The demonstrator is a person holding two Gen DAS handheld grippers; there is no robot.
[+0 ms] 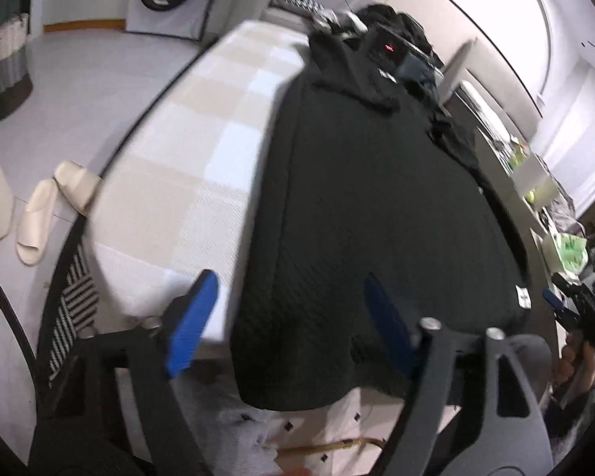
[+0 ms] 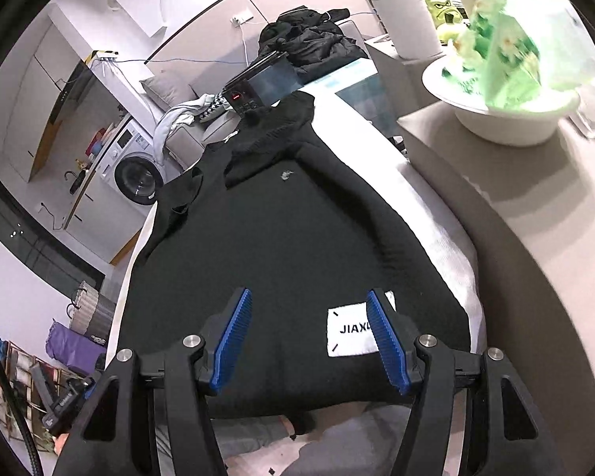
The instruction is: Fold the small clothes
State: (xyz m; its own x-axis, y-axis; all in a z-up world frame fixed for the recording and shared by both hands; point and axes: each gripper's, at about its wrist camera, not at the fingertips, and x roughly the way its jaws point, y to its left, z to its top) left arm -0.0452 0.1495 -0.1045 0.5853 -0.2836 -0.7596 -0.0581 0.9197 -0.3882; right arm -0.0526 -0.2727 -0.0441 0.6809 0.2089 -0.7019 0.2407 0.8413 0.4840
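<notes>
Garment (image 2: pixel 289 246): matt black textured knit, white cloth label (image 2: pixel 351 333). Pads (image 2: pixel 234 341): ribbed blue plastic. Bowl (image 2: pixel 507 115): glossy white.

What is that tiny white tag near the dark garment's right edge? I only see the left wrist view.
Observer: A white patch sewn on the garment. It reads JIAX; the rest is hidden behind the right gripper.
Operator: Is that gripper holding anything?
Observer: No. Its jaws stand open over the garment's near hem, with nothing pinched.
Operator: And the green blur far right?
Observer: A green flowered bag sitting in a white bowl.
</notes>
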